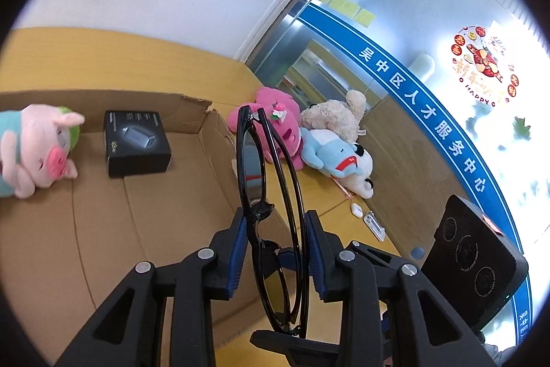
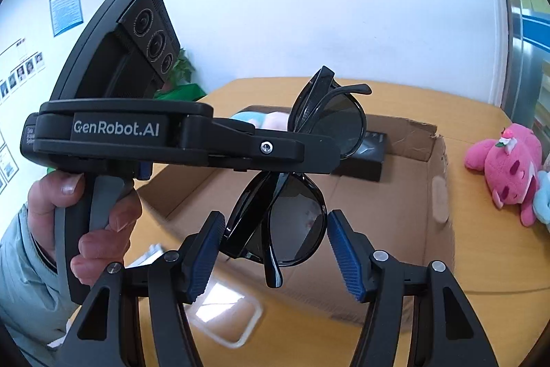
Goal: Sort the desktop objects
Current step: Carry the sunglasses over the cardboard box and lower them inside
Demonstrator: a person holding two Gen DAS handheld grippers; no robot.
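My left gripper (image 1: 275, 226) is shut on a pair of folded black sunglasses (image 1: 256, 167), held on edge above the open cardboard box (image 1: 144, 215). In the right wrist view the left gripper (image 2: 302, 157) holds the sunglasses (image 2: 295, 215) over the box (image 2: 395, 195). My right gripper (image 2: 275, 250) is open, its blue pads (image 2: 345, 255) on either side of the lower lens without touching it. Inside the box lie a pink pig plush (image 1: 37, 150) and a black carton (image 1: 135, 141).
A pink plush (image 1: 282, 122), a beige plush (image 1: 337, 116) and a blue-and-white plush (image 1: 340, 160) lie on the wooden table (image 1: 326, 195) right of the box, with small white items (image 1: 373, 222). A glass wall stands at the right. The pink plush also shows in the right wrist view (image 2: 508, 167).
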